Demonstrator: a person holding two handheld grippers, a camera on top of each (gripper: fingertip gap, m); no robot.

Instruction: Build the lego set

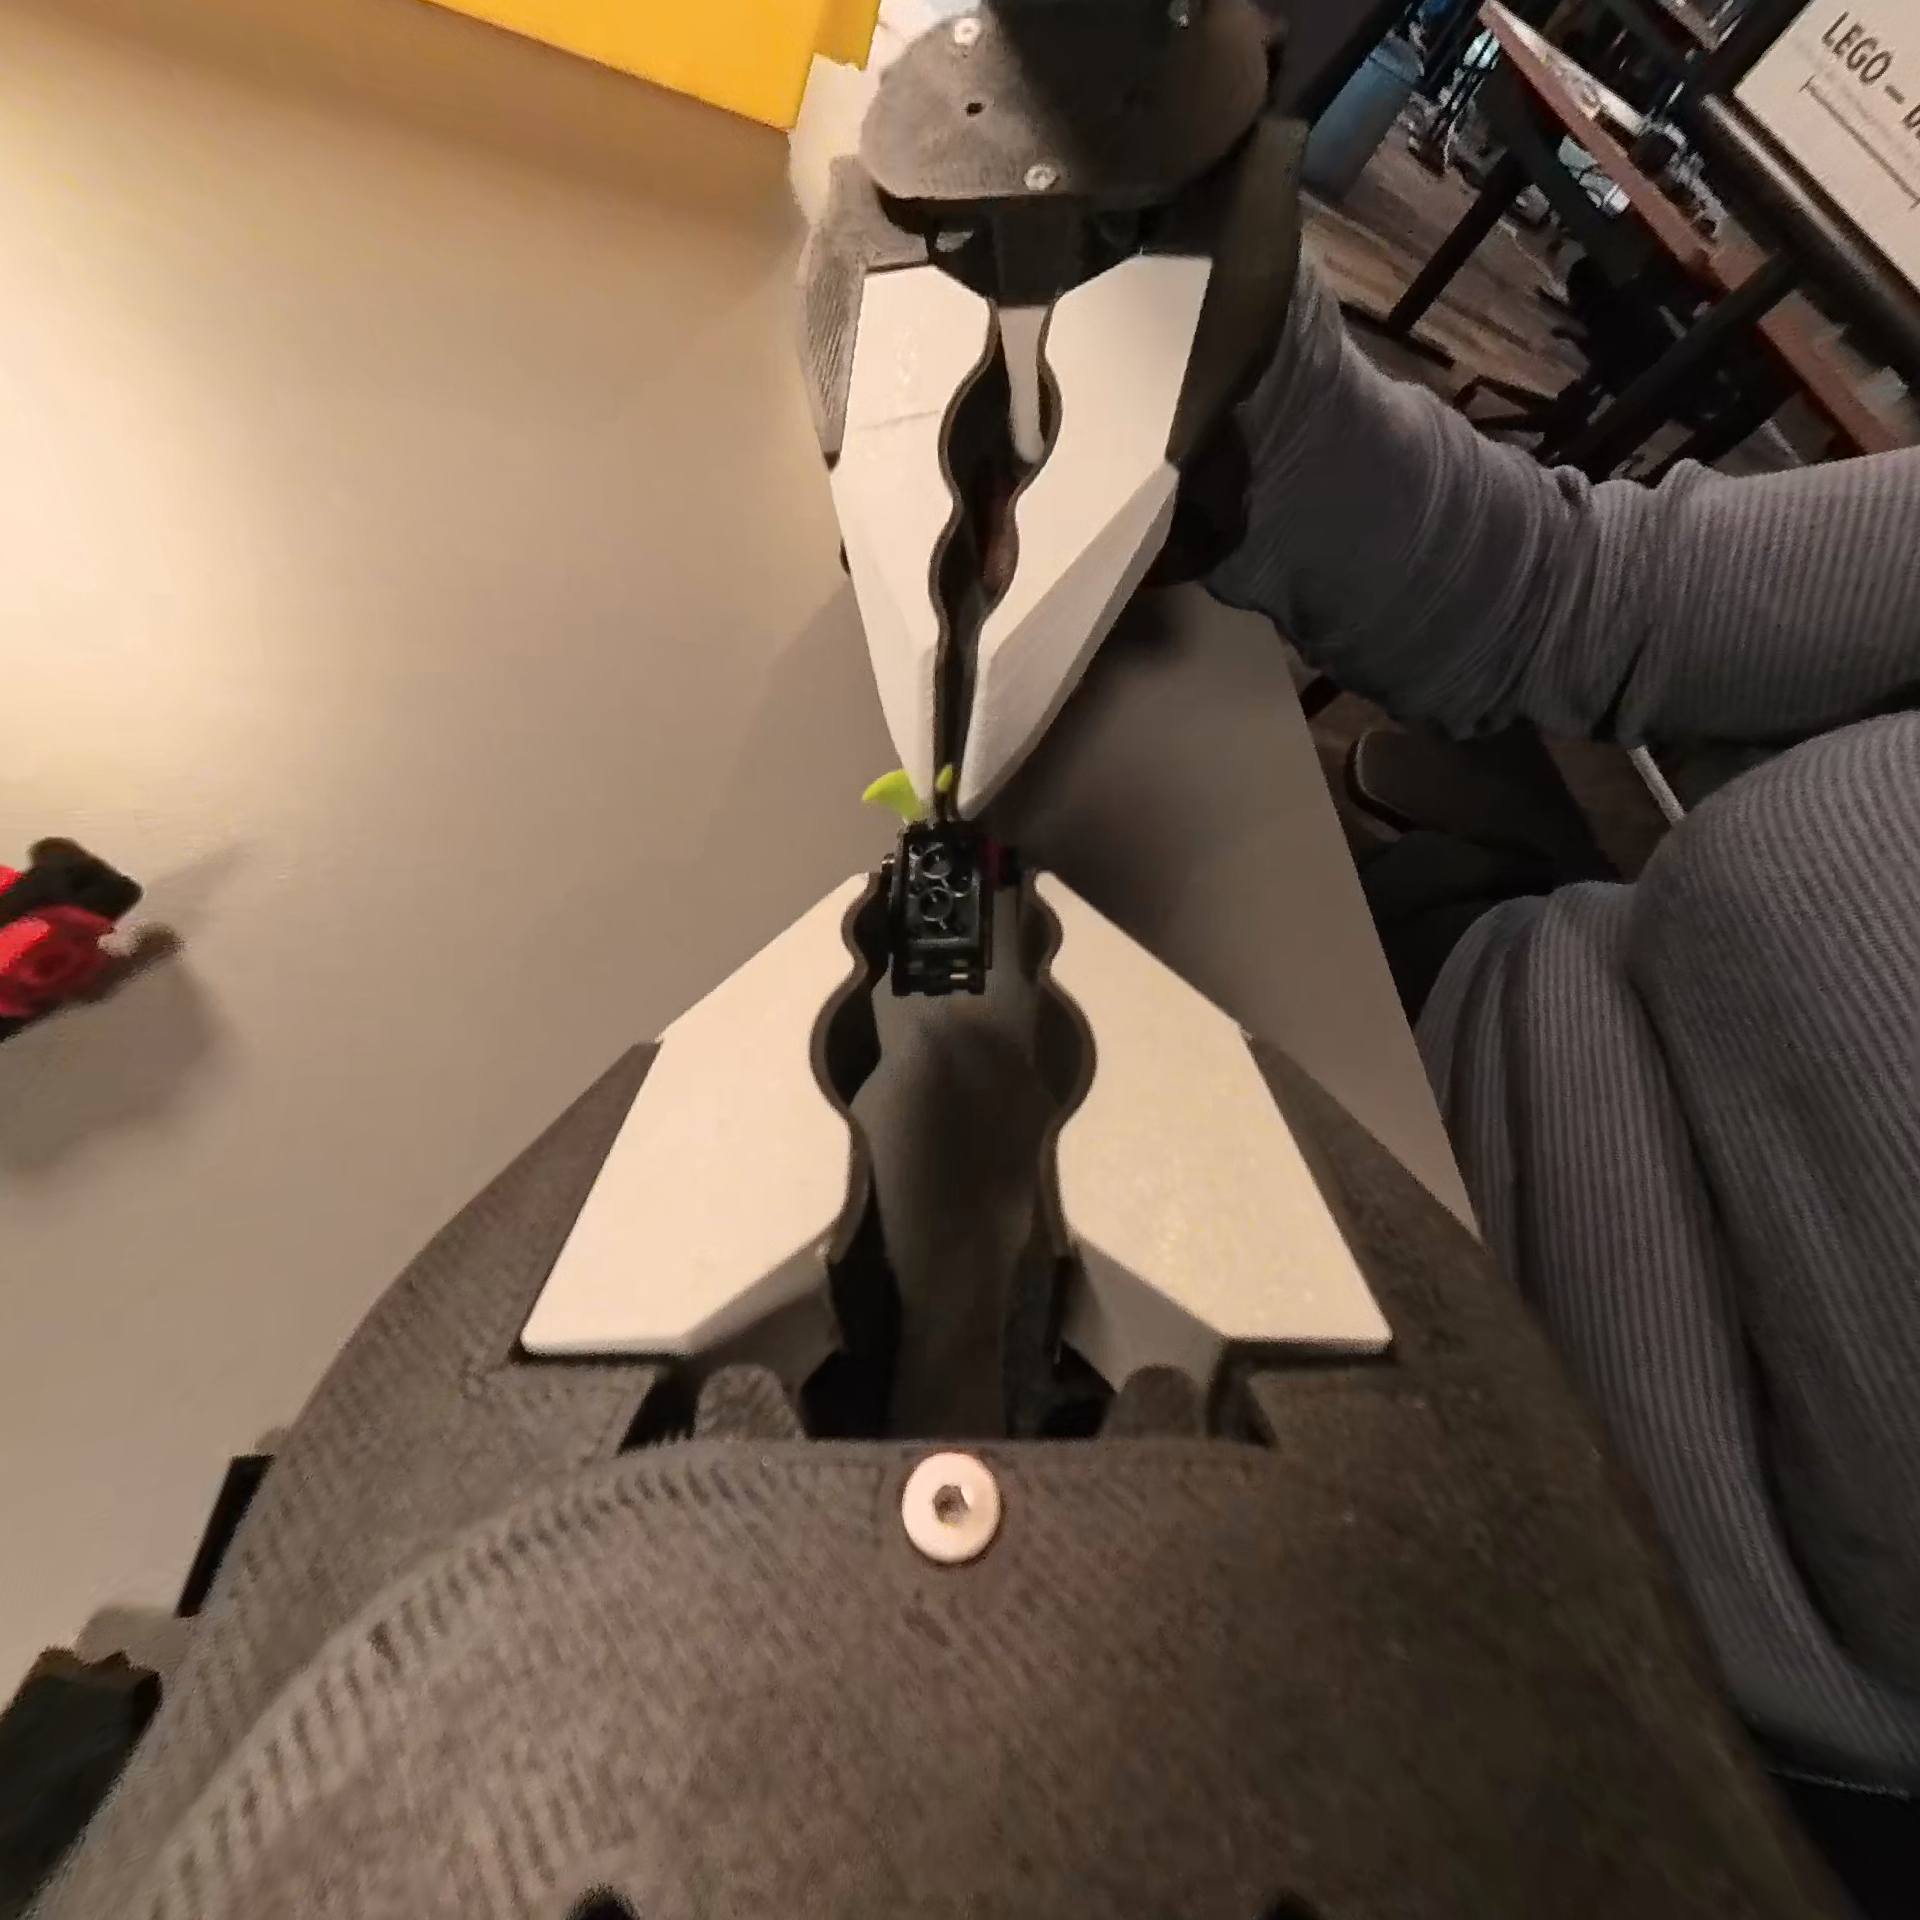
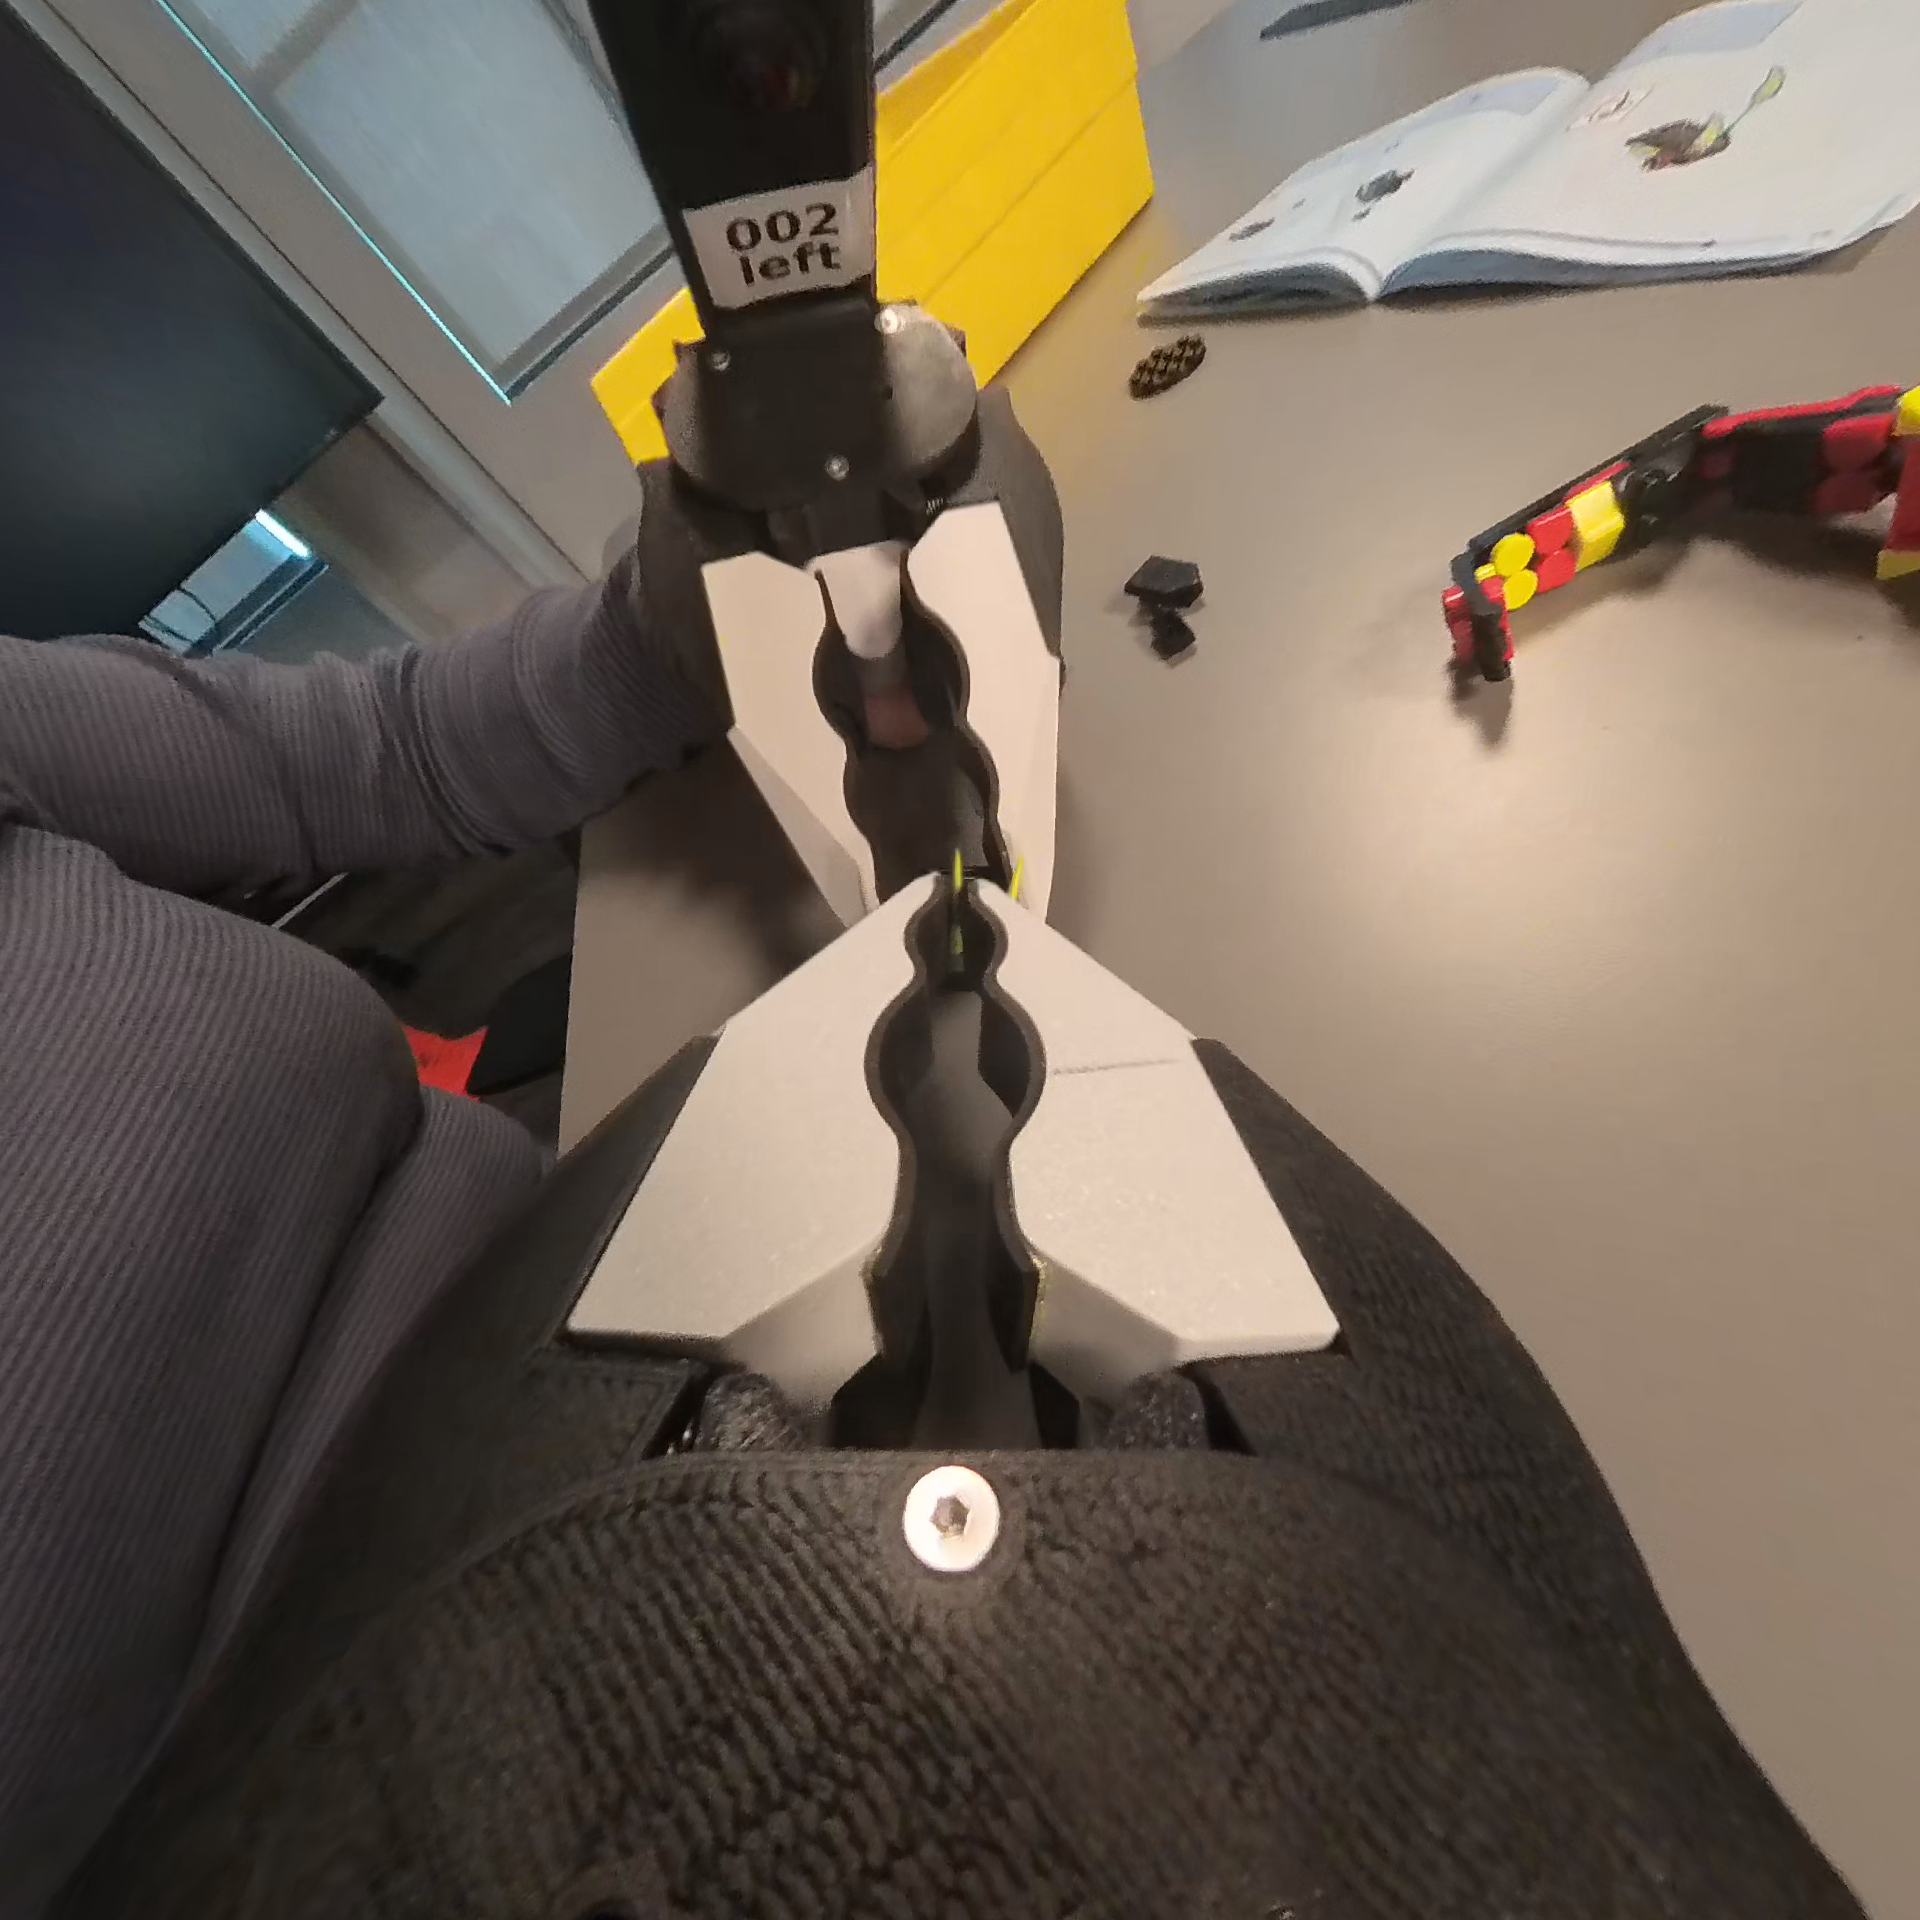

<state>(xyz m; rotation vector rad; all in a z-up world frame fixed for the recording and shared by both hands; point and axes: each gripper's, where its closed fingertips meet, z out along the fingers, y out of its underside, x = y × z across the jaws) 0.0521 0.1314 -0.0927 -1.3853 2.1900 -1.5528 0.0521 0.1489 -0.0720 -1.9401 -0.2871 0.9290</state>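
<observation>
Right, both tools are meeting tip to tip just past the table's near edge [image 1: 1288, 831]. My left gripper [image 1: 951, 894] has its fingers clamped on a small black brick assembly [image 1: 935, 914], studs facing my camera. My right gripper [image 1: 951, 779] comes in from the far side, fingers pinched together on a thin lime-green piece [image 1: 883, 795] sitting right at the top of that black brick.

So where are we? Off to the right of my right gripper [image 2: 956, 914] lies a long red, yellow and black built section [image 2: 1662, 520], well apart from the tips; that looks like a finished chunk. Two loose black parts [image 2: 1164, 603] sit ahead on the table, and the open instruction booklet [image 2: 1507, 208] lies beyond, so I'd judge plenty remains.

Room-wise: the yellow box [image 2: 1039, 187] sits behind the left tool, open tabletop to the right, my lap close on the other side. Careful not to drop anything over that edge.
</observation>
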